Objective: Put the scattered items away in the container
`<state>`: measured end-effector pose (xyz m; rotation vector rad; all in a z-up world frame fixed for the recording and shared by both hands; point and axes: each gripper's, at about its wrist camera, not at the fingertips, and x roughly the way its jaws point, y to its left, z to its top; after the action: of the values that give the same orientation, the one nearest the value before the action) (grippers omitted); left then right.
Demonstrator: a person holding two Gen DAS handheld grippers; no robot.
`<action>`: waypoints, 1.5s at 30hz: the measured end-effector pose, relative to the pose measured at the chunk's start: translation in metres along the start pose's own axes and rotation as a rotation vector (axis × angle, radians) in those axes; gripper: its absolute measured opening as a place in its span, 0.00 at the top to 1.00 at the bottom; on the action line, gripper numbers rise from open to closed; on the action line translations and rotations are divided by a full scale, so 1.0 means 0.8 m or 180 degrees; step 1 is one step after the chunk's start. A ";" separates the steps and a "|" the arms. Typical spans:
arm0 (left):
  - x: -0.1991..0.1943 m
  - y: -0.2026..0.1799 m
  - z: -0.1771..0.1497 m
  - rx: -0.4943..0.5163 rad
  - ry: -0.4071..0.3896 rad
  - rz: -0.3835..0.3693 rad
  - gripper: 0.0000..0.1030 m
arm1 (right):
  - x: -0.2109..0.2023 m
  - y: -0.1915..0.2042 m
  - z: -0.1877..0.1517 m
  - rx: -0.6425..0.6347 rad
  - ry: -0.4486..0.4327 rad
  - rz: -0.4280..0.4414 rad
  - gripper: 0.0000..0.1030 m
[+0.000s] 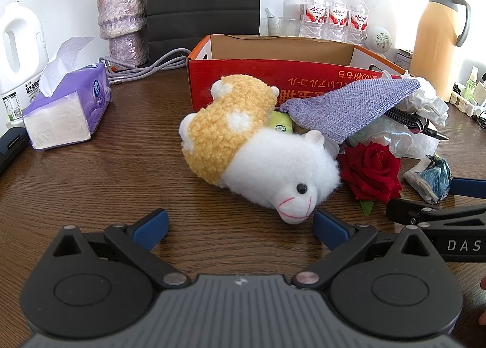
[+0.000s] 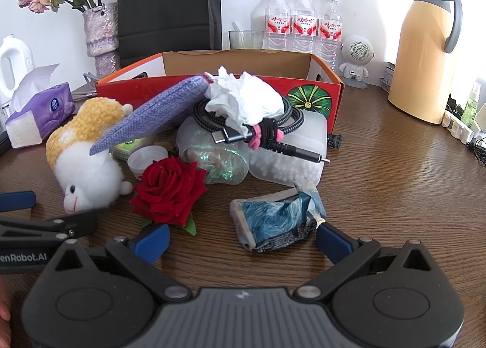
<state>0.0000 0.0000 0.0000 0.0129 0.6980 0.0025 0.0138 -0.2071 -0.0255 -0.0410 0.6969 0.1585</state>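
Cardboard box (image 2: 231, 87), red-fronted with an orange rim, sits at the back of the brown worktop (image 2: 379, 196), a green pumpkin drawing on its front and upside-down Asian print across the red panel; what can be seen of its inside is bare cardboard. The clutter lies heaped right against its front wall. There's the plush sheep (image 1: 243, 147), yellow-bodied and white-faced, lying on its side, nose towards the left gripper (image 1: 240, 228), whose jaws stand wide with nothing between them. A purple-grey woven pouch (image 2: 152, 117) leans over the pile, and crumpled white tissue (image 2: 243, 102) tops a coiled braided cable (image 2: 273, 126). That coil rests on a translucent tub (image 2: 291, 162) filled with cotton swabs. A red rose (image 2: 170, 190) lies in front, and a crumpled blue packet (image 2: 273, 220) is nearest the right gripper (image 2: 243, 240), jaws wide too, empty. "DAS" and "enRobot.AI" read on the gripper bodies. Behind, three water bottles (image 2: 303, 23) with red labels, a yellow thermos jug (image 2: 425, 50), and a purple tissue pack (image 1: 66, 105) at left.
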 end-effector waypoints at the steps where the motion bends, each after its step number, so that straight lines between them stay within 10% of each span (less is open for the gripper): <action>1: 0.000 0.000 0.000 0.0000 0.0000 0.0000 0.00 | 0.000 0.000 0.000 0.0000 0.0000 0.0000 0.00; 20: -0.037 0.006 -0.014 -0.0079 -0.0174 0.0019 0.00 | -0.012 -0.004 -0.005 0.0047 -0.0027 -0.0032 0.06; 32: -0.175 -0.020 -0.081 -0.0091 -0.1257 -0.0087 0.00 | -0.193 0.014 -0.098 -0.0324 -0.1515 0.0081 0.05; 45: 0.008 0.000 0.055 -0.0634 -0.0324 0.0154 0.00 | -0.147 -0.010 -0.029 -0.0237 -0.1409 0.0166 0.06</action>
<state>0.0334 -0.0001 0.0295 -0.1601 0.5931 0.1168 -0.0884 -0.2324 0.0322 -0.0568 0.2504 0.2348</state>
